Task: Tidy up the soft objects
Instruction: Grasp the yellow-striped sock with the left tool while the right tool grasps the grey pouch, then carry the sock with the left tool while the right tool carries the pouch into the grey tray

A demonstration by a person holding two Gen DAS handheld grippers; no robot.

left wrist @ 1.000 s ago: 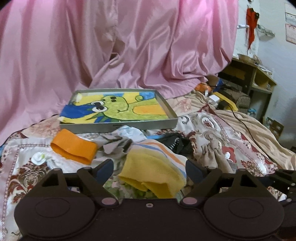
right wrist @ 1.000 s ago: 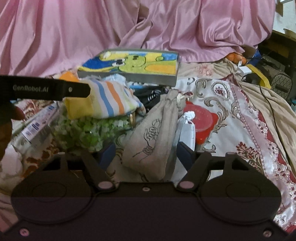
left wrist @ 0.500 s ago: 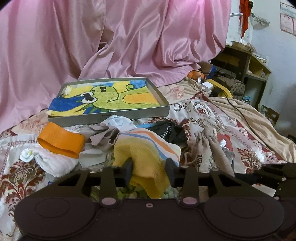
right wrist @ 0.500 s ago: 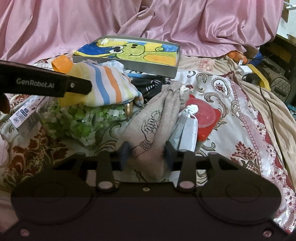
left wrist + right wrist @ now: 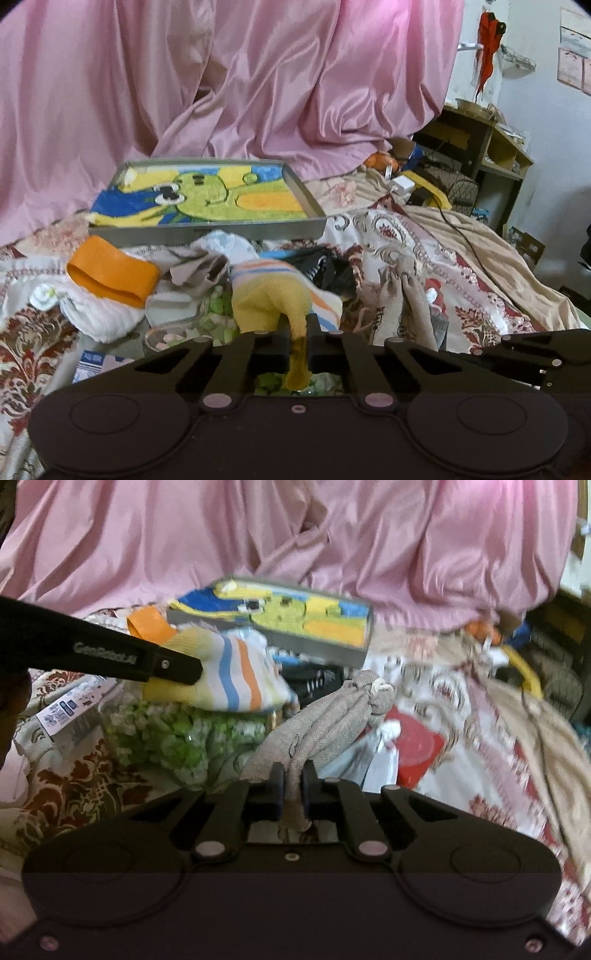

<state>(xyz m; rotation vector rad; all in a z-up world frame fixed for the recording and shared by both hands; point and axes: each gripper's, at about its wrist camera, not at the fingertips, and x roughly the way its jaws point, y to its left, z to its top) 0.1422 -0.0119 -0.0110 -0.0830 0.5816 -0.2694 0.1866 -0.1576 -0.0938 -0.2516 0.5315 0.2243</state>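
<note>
Two grips on: my left gripper (image 5: pixel 298 334) closing, clamped on yellow striped sock (image 5: pixel 284 291); right gripper (image 5: pixel 292 788) pinching beige drawstring pouch (image 5: pixel 317 720). Both in bedspread clutter before tray (image 5: pixel 258 230). Thin pinches; lifting may slip, snag neighbours.

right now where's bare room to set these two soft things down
The tray lined with the cartoon towel holds nothing else. The patterned bedspread to the right of the tray is bare too. The pile before the tray, around the orange band, is crowded.
</note>
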